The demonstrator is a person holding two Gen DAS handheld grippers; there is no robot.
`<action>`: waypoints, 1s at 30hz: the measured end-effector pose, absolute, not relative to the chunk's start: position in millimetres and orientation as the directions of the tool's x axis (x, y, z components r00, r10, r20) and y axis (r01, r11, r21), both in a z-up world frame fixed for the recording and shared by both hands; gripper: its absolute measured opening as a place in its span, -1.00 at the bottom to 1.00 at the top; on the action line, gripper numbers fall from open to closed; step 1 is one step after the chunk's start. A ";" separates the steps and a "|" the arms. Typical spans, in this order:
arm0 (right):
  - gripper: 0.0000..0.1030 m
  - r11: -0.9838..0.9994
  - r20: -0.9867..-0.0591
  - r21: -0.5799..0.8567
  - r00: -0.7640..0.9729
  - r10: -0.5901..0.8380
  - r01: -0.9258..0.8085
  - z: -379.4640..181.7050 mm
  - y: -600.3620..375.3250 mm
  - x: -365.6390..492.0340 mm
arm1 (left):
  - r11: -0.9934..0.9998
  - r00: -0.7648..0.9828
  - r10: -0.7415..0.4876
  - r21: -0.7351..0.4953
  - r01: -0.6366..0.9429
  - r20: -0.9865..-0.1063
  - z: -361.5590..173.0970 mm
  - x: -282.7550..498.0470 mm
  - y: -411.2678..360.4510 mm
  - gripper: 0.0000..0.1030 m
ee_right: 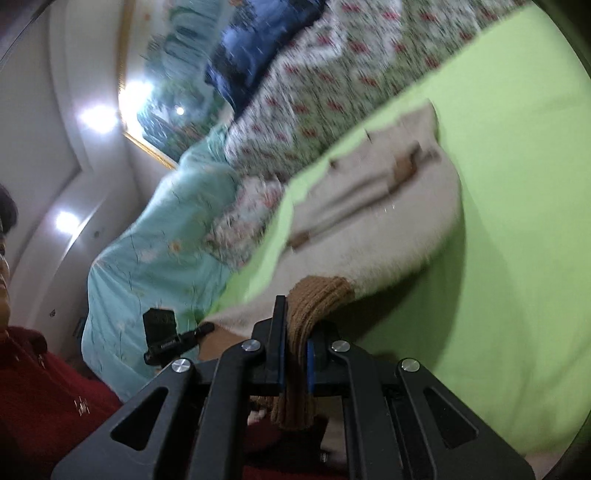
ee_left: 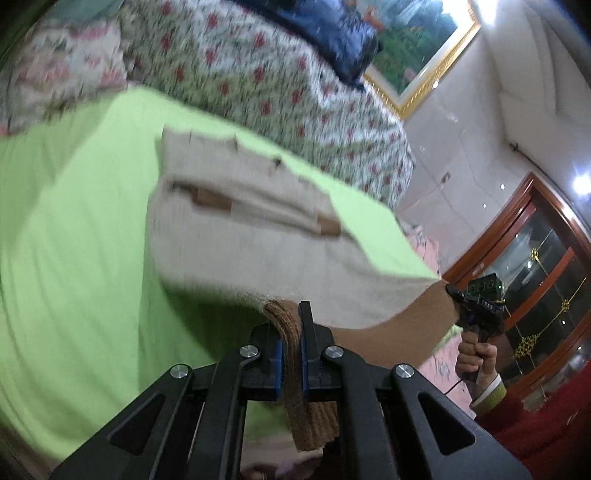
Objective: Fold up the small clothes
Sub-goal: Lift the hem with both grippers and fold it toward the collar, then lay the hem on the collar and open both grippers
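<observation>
A small cream knit garment (ee_left: pixel 251 243) with brown ribbed trim lies partly lifted over a lime-green sheet (ee_left: pixel 74 240). My left gripper (ee_left: pixel 291 332) is shut on one brown ribbed corner (ee_left: pixel 284 321) of its hem. In the right wrist view the same cream garment (ee_right: pixel 388 229) stretches away from my right gripper (ee_right: pixel 295 332), shut on the other brown ribbed corner (ee_right: pixel 317 295). The near edge hangs taut between both grippers, raised off the sheet. In the left wrist view the right gripper (ee_left: pixel 452 291) shows at the garment's far corner, a hand (ee_left: pixel 472 356) on its handle.
A floral quilt (ee_left: pixel 258 74) and a dark blue cloth (ee_left: pixel 332 33) lie behind the garment. A turquoise blanket (ee_right: pixel 155 251) is heaped at the left. A gold-framed picture (ee_left: pixel 417 51) hangs on the wall, a wooden glass cabinet (ee_left: pixel 535 277) stands right. A person in red (ee_right: pixel 37 387) stands close.
</observation>
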State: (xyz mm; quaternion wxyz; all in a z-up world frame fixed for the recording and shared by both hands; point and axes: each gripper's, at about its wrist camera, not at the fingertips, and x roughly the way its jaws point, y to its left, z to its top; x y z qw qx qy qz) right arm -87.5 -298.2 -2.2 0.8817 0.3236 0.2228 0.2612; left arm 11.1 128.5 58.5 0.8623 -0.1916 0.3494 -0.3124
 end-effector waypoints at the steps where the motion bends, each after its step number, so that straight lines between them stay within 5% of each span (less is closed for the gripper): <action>1: -0.82 0.657 -0.215 0.682 0.771 0.600 -0.321 5.4 -299.3 -78.7 | 0.733 0.583 -0.668 -0.543 0.410 -0.463 68.2 23.4 129.3 -0.90; 12: -0.82 0.732 -0.310 0.670 0.849 0.427 -0.123 56.3 -327.4 105.2 | 0.823 0.690 -0.537 -0.479 0.304 -0.485 103.6 206.0 101.2 -0.90; 30: -0.73 0.756 -0.556 0.643 0.754 0.350 0.123 -28.2 -357.8 291.6 | 0.882 0.576 -0.417 -0.466 0.070 -0.703 -20.6 383.6 96.6 -0.81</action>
